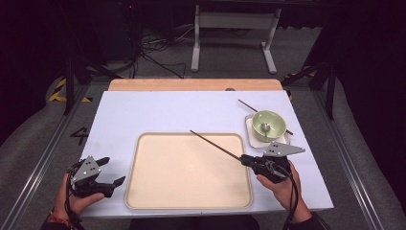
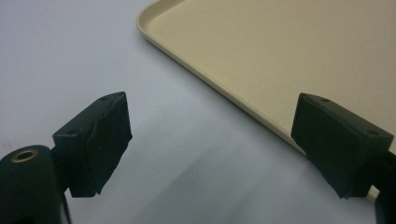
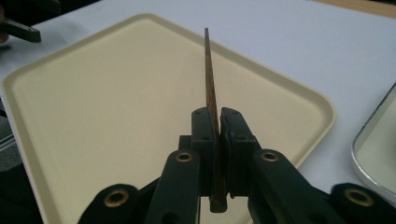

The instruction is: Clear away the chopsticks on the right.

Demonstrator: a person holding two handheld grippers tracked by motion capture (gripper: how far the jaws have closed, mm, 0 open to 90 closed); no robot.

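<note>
Currently: right gripper (image 1: 245, 159) clamps one chopstick (image 1: 214, 143) over the tray (image 1: 143, 143); second chopstick (image 1: 246, 105) by bowl (image 1: 268, 125) remains; left gripper (image 1: 111, 170) gapes empty.

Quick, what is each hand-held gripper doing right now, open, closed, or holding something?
Left hand-held gripper: open, holding nothing, beside the tray.
Right hand-held gripper: closed on a chopstick that points out over the tray.
</note>
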